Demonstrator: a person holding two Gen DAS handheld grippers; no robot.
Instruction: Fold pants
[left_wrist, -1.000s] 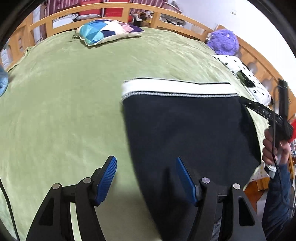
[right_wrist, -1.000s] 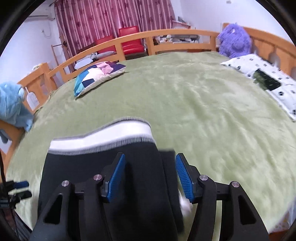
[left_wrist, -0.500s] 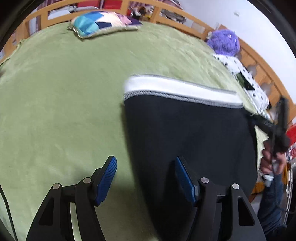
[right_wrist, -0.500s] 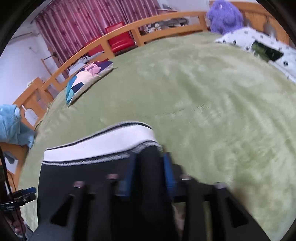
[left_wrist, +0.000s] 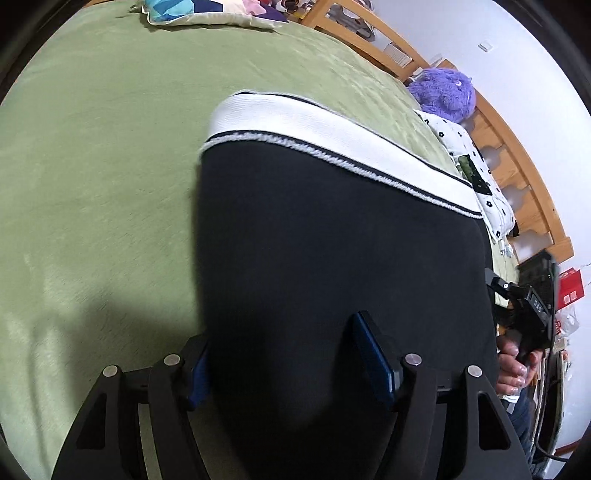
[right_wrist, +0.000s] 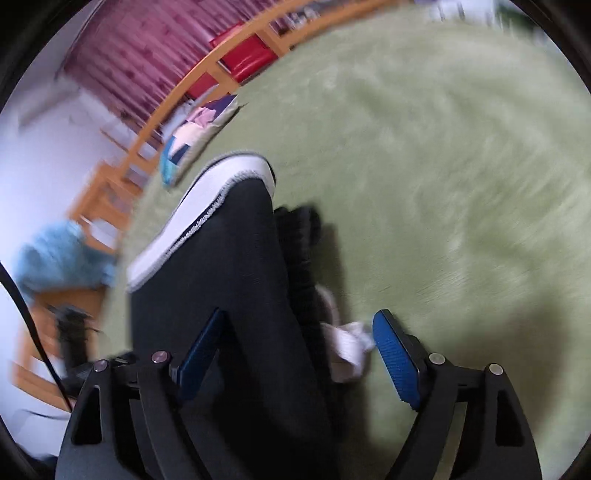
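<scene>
**A:** Start with your left wrist view. What is your left claw doing?

**B:** Its blue-padded fingers are spread wide. The black fabric pants with the white ribbed waistband fill the gap between them and drape over the left pad, so only the right pad shows clearly. You can't tell from here whether the pads press the cloth; nothing looks pinched.

**A:** And where do the pants lie?

**B:** Straight ahead of the claw on the green plush bedspread, waistband at the far end. Far beyond it, to the left, sits the patchwork cushion; off to the right are the purple plush toy and the wooden bed rail. At the right edge your other hand grips the second tool.

**A:** Now the right wrist view?

**B:** It's blurred. Your right claw is also wide open, holding nothing. The pants run forward from its left finger; a white scrap of cloth lies just inside the right finger, over the bedspread. The cushion lies ahead-left, beyond the waistband.
</scene>
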